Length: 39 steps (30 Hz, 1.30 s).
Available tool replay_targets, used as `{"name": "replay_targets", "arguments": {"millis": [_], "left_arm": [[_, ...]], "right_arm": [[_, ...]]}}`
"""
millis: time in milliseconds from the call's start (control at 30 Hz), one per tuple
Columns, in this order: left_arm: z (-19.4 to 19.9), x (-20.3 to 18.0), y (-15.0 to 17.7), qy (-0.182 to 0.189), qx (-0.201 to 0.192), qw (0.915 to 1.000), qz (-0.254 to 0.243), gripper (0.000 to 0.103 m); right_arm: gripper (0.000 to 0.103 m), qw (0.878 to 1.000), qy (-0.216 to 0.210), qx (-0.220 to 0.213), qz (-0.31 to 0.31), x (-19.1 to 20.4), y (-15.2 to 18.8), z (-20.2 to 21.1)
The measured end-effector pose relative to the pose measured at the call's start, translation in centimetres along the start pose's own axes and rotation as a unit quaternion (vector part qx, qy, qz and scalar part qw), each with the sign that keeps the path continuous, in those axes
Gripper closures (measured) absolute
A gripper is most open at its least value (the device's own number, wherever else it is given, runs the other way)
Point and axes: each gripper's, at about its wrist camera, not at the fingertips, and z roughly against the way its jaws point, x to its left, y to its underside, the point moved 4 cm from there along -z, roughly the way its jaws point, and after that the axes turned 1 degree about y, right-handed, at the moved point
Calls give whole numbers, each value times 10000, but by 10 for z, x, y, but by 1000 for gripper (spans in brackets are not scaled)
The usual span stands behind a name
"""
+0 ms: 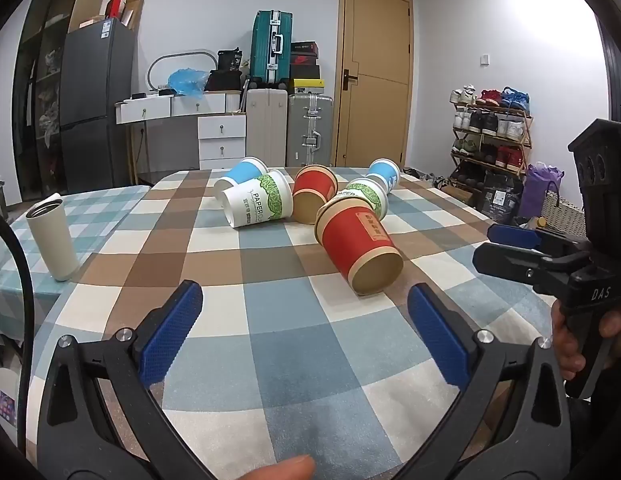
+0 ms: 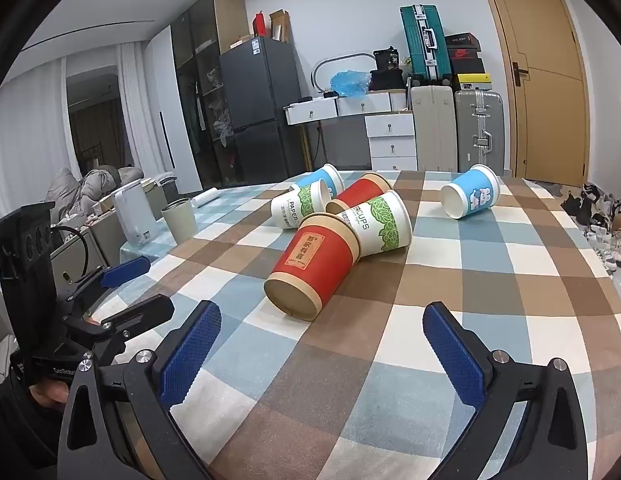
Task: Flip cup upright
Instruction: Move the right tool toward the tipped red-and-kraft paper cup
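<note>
I read "PAPERCU…" on the left white/green cup (image 1: 257, 199), rest cut off at the rim. In the right wrist view the other white/green cup (image 2: 380, 224) shows "…ERCUPS". Right gripper (image 1: 510, 246) body has "DAS" in white. The near red cup (image 2: 310, 260) has a label w/ Chinese chars, too small for me to read. Black bag (image 2: 386, 60) on the dresser shows "30".

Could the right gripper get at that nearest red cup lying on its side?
Probably yes. The right gripper is open, and the red cup lies just ahead of it with its base toward the gripper. Only bare checked tablecloth lies between them. A green-leaf cup touches the red cup's far end, so it may get nudged.
</note>
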Motion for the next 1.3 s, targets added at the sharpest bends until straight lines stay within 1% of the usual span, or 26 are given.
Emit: {"name": "replay_targets", "arguments": {"millis": [33,167,1300], "left_arm": [[1,0,-1,-7,-120,9999,8,1],[1,0,0,-5,-72,10000,11,1],[-1,2,-2,-31,-48,10000,58,1]], "right_arm": [[0,10000,15,32,26,0,0,0],[0,10000,43,28,27,0,1,0],[0,10000,-38,52,14,4,1,-5]]}}
